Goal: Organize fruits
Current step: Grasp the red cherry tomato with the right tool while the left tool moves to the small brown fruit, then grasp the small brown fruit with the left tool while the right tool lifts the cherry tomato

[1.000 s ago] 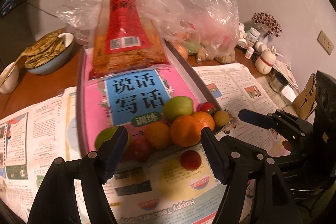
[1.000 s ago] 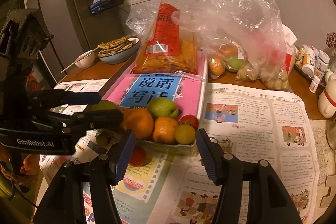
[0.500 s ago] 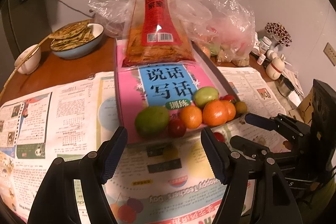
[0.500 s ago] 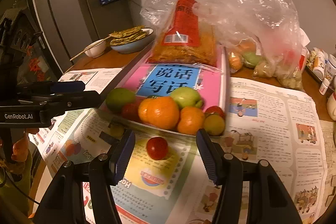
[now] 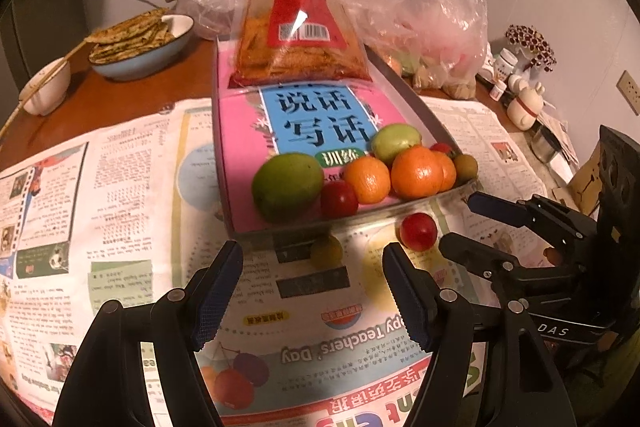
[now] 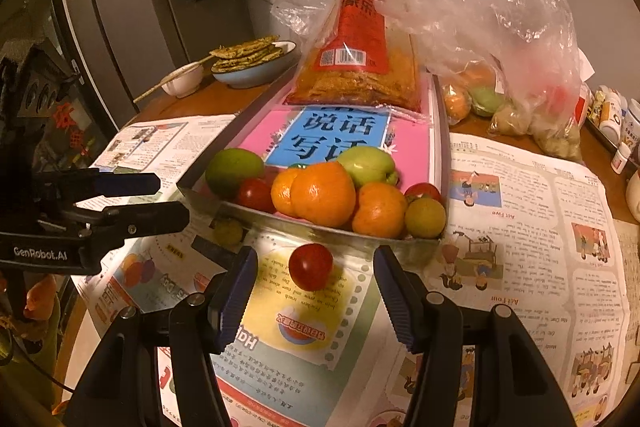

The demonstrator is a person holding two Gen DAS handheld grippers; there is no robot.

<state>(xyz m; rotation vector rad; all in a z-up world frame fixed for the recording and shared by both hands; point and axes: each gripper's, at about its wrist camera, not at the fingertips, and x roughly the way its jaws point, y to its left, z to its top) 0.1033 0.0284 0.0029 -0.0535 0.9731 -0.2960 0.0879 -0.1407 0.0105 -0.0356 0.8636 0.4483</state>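
**Red fruit lying between parted jaws**

The right gripper [image 6: 314, 301] is hovering at lower centre, jaws apart, framing a red fruit [image 6: 311, 265] lying on newspaper [image 6: 520, 227]. The tray [image 6: 332, 231] above is holding oranges [image 6: 323, 194] and green fruit [image 6: 234, 169].

Home kitchen: fridge [image 6: 132, 27], flatbread bowl [image 6: 256, 67].

A small yellow-green fruit [image 6: 228, 231] sits half hidden under the tray [image 6: 320, 229]. The fruits in the plastic bag [image 6: 500, 39] look blurry through it. The little bottles [image 6: 618, 119] are cut off by the edge.
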